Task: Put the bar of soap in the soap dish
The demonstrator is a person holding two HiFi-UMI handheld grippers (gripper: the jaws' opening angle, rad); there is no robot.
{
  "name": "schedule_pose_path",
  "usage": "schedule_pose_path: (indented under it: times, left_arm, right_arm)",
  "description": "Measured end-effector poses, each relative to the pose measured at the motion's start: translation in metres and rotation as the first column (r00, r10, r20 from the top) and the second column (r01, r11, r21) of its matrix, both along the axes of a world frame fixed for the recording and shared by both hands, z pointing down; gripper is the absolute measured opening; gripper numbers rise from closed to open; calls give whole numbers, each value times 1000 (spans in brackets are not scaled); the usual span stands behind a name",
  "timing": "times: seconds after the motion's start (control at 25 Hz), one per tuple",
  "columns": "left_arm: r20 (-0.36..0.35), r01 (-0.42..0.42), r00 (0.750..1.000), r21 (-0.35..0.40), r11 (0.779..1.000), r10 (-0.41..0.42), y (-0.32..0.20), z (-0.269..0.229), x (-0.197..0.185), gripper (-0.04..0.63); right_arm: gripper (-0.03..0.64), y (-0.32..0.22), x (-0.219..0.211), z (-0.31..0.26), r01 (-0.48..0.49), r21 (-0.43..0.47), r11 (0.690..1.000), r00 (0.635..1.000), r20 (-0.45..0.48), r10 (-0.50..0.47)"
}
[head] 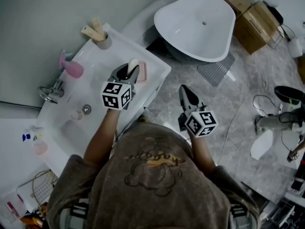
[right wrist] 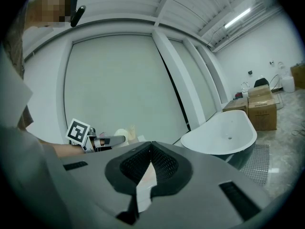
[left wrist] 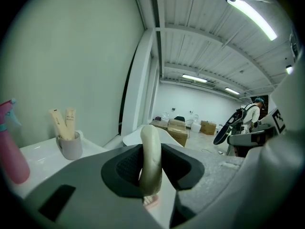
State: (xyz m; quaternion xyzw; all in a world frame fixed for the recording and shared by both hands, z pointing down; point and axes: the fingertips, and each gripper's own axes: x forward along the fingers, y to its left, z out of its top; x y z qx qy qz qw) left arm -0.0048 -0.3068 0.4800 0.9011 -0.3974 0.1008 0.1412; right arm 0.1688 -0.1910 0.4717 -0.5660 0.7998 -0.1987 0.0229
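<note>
Head view: soap bar (head: 133,64) in L gripper (head: 131,71) beside dish (head: 142,73), counter (head: 156,79) edge.

soap dish (head: 141,73) mostly tucked behind the left gripper (head: 129,70), just a pink edge peeking out | bar of soap (left wrist: 151,159) lower end buried between the fingers (left wrist: 125,169) | pink spray bottle (left wrist: 10,149) chopped by the left edge | print on the tubes (left wrist: 64,123) way too tiny to read
</note>
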Motion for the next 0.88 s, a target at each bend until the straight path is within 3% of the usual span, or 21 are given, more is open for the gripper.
schedule_pose_path:
  times: [0.4, 0.88]
  left_arm:
    - [88, -27, 996, -50, 998, 31, -32, 57, 17, 109]
    - [215, -78, 971, -121, 990, 103, -42, 125, 32, 109]
  right_arm:
    - [-2, -9, 16, 14, -40, -32, 999, 999, -2, 40]
    - [-2, -17, 30, 20, -67, -63, 996, 998, -12, 66]
